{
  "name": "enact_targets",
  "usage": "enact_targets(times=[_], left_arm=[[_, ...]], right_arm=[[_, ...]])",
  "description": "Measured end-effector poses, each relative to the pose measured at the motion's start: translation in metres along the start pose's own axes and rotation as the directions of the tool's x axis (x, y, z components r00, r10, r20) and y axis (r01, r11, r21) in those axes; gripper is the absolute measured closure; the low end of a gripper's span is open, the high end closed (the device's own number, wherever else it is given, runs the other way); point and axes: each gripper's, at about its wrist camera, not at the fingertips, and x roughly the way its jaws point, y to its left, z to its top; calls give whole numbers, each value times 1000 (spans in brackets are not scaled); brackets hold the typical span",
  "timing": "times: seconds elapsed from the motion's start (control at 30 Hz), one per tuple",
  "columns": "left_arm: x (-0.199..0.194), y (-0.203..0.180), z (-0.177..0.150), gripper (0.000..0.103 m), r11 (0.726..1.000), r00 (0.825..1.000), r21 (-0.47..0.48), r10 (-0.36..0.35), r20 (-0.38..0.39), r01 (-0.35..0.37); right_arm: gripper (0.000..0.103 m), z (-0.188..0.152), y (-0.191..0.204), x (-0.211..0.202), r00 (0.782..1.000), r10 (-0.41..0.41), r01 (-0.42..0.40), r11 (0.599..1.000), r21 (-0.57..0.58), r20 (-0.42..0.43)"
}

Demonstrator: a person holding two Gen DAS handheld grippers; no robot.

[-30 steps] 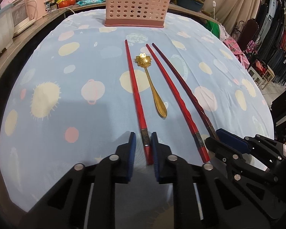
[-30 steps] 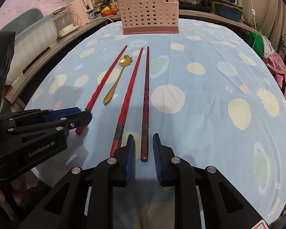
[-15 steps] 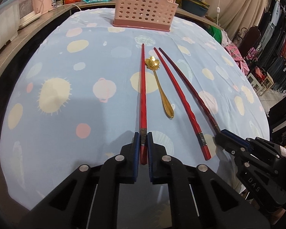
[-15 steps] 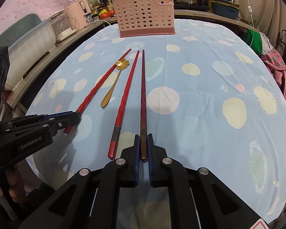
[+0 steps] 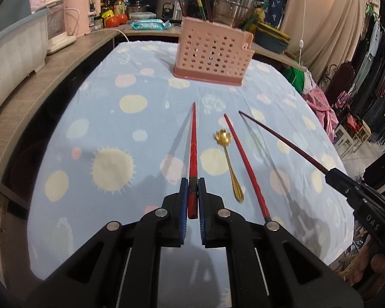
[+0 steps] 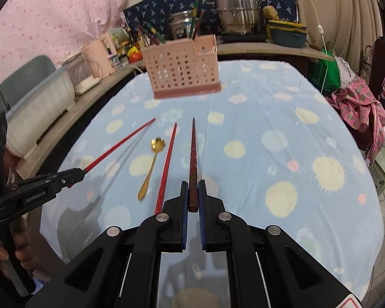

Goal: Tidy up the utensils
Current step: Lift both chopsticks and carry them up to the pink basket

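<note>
My left gripper [image 5: 191, 187] is shut on the thick end of a bright red chopstick [image 5: 193, 143], held above the table and pointing at the pink perforated utensil basket [image 5: 213, 54]. My right gripper [image 6: 191, 191] is shut on a dark red chopstick [image 6: 193, 151], also lifted and pointing at the basket [image 6: 182, 70]. The right gripper and its chopstick [image 5: 282, 141] show at the right of the left wrist view. A second bright red chopstick [image 5: 246, 166] and a gold flower-shaped spoon [image 5: 229, 164] lie on the cloth between them.
The table carries a light blue cloth with pale dots [image 5: 110, 133]. A wooden counter [image 5: 25, 92] runs along the left with a grey bin and pink appliances. Steel pots [image 6: 240, 12] and jars stand behind the basket. Clothes and a chair are at the right.
Both grippers closed on their chopsticks and lifted them off the cloth, tips now raised toward the basket. The spoon and the middle chopstick stayed on the table.
</note>
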Motion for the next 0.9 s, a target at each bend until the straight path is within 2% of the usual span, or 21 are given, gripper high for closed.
enact_targets(times=[0.33,0.57,0.9], left_arm=[[-27,8,49,96,1000,992,-26,11,123,-8],[-38,13,87,96,999,978,-32,25,207,-18],[-42,14,124,96,999,963,-38,38,268,-28]], right_arm=[[96,52,-8,-26,990,9,-11,1000,17,140],[96,84,-15,-34,979,23,-30,999,31,204],[96,121,-20,-32,965,32,-45,998,43,260]])
